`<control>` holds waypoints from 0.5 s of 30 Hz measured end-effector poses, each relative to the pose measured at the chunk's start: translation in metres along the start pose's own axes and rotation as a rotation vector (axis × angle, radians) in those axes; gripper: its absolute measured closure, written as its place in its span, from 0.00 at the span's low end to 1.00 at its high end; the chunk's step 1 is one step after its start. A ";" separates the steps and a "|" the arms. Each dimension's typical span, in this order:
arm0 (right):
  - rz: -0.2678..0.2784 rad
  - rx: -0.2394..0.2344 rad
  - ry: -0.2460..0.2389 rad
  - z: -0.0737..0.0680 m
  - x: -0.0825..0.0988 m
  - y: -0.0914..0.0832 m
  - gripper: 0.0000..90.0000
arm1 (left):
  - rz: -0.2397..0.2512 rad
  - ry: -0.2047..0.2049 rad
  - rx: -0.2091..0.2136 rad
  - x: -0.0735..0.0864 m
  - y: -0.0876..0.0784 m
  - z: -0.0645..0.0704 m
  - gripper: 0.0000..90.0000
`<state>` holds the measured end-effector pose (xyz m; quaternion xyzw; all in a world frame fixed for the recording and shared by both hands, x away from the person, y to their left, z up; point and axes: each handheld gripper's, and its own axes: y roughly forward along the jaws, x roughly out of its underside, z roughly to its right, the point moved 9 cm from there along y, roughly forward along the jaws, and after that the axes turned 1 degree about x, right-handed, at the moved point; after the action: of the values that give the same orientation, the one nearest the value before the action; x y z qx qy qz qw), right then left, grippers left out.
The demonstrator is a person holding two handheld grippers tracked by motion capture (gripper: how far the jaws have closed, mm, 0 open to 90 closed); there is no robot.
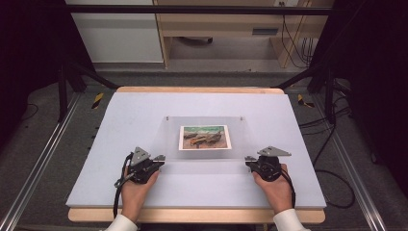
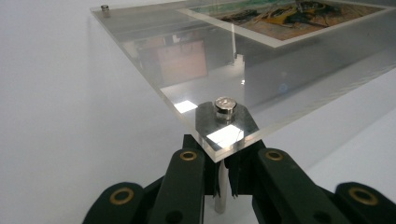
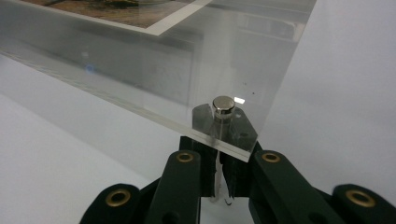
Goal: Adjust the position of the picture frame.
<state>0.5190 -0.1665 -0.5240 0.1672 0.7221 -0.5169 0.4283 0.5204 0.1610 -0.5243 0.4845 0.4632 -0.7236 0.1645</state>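
Acrylic photo frame (image 1: 207, 137) lies ahead of both grippers, its near corners over their jaws. Left gripper (image 1: 159, 158) and right gripper (image 1: 250, 159) seem clenched on the corner standoff pins (image 2: 222, 186) beneath. Uneven lifting could twist the panel or slip a pin free.

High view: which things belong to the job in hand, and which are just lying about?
In the job:
- clear acrylic panel
- printed picture
- corner posts
- left hand-held gripper
- right hand-held gripper

Lying about:
- wooden furniture
- floor cables
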 end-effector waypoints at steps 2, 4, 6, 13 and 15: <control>-0.004 -0.012 0.013 0.000 0.001 -0.001 0.91 | -0.002 0.017 -0.011 0.000 0.000 0.000 0.90; -0.002 -0.018 0.010 0.000 0.000 -0.001 0.89 | -0.003 0.019 -0.015 0.001 0.000 -0.001 0.87; 0.005 -0.021 0.013 0.001 0.001 -0.004 0.80 | -0.013 0.026 -0.018 0.002 -0.002 -0.002 0.75; 0.014 0.011 0.018 0.003 0.002 -0.016 0.48 | -0.053 -0.029 0.023 0.009 -0.008 -0.002 0.47; 0.013 0.018 0.001 0.004 0.004 -0.018 0.40 | -0.049 -0.034 0.026 0.009 -0.010 -0.001 0.42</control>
<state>0.5058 -0.1782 -0.5163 0.1761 0.7167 -0.5203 0.4297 0.5098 0.1690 -0.5263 0.4628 0.4627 -0.7414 0.1483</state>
